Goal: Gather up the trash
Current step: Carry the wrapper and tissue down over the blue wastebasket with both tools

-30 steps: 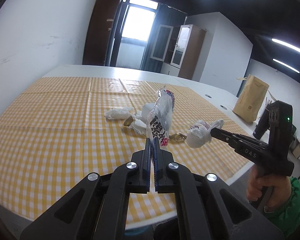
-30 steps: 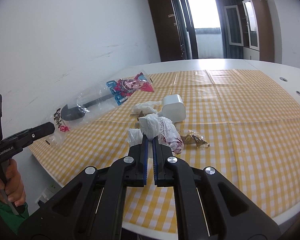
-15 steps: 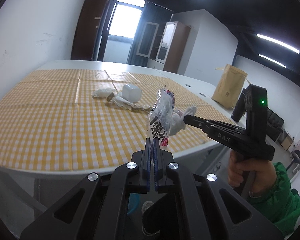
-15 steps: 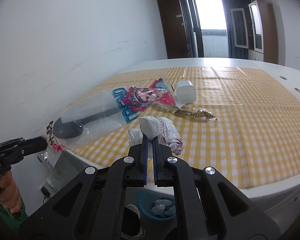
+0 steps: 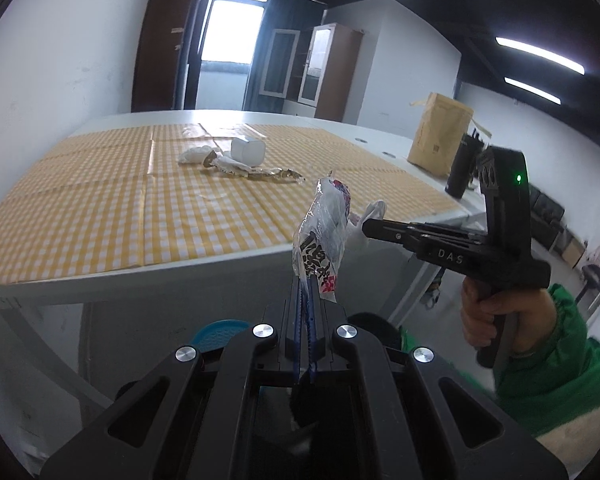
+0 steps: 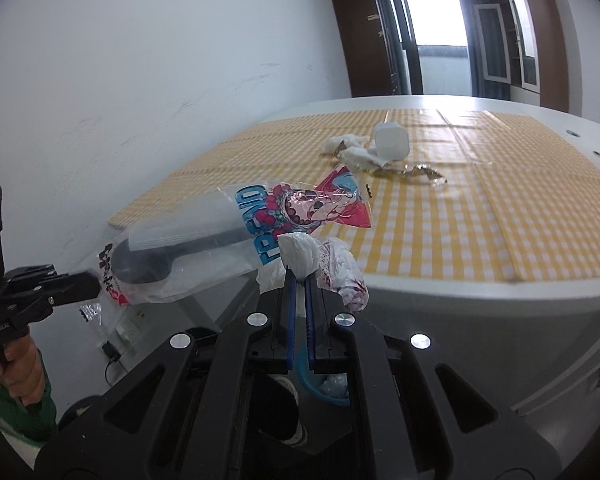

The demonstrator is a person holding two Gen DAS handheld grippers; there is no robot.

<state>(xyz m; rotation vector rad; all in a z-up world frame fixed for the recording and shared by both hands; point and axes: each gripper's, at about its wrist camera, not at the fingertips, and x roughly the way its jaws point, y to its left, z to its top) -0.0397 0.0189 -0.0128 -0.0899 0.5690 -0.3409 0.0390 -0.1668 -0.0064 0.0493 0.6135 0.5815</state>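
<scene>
Off the tabletop's near edge, left gripper [image 5: 305, 280] pinches a printed wrapper [image 5: 322, 236], right gripper [image 6: 299, 280] a crumpled bag [image 6: 324, 260] — both over the blue bin [image 6: 320, 384]; scraps [image 6: 364, 152] remain mid-table.

Office – meeting table [image 5: 332, 128]; glass-door cabinets [image 5: 300, 68], strip lights [image 5: 540, 54]

Glossy clear plastic wrapper [image 6: 220, 236], crumpled thin plastic bag [image 6: 324, 260], smooth checked tablecloth [image 6: 480, 216].

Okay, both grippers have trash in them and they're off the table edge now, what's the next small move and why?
Probably lower both over the blue bin and open. The left gripper pinches the clear printed wrapper, the right gripper the crumpled white bag, and the bin sits on the floor just below.
</scene>
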